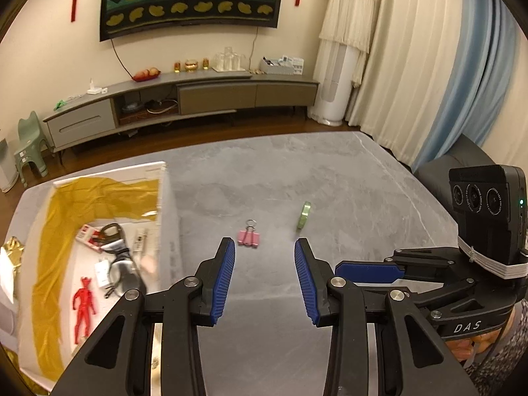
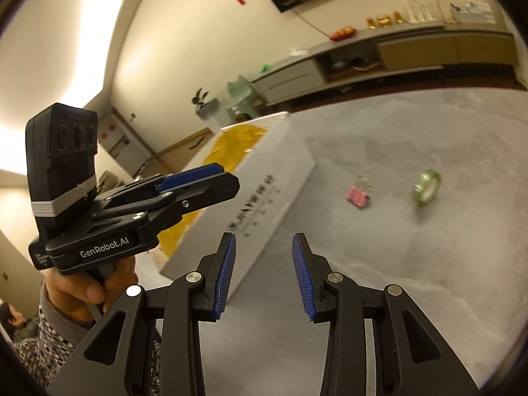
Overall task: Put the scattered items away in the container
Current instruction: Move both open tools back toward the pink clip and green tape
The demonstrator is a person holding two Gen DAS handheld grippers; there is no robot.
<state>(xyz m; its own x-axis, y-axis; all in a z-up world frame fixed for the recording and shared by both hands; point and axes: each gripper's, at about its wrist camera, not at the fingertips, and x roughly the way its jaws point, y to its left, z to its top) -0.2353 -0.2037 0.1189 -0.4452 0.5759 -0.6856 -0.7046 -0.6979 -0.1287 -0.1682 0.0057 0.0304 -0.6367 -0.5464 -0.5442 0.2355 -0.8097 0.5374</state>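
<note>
A pink binder clip lies on the grey table just beyond my left gripper, which is open and empty. A green tape roll stands on edge to its right. The white box with gold lining sits at the left and holds a red figure, scissors and small packets. In the right wrist view my right gripper is open and empty above the table, with the clip and the tape roll ahead to its right. The box is ahead on the left.
The other gripper shows side-on at the right of the left wrist view. A hand holds the left gripper body beside the box. Beyond the table stand a TV cabinet and curtains.
</note>
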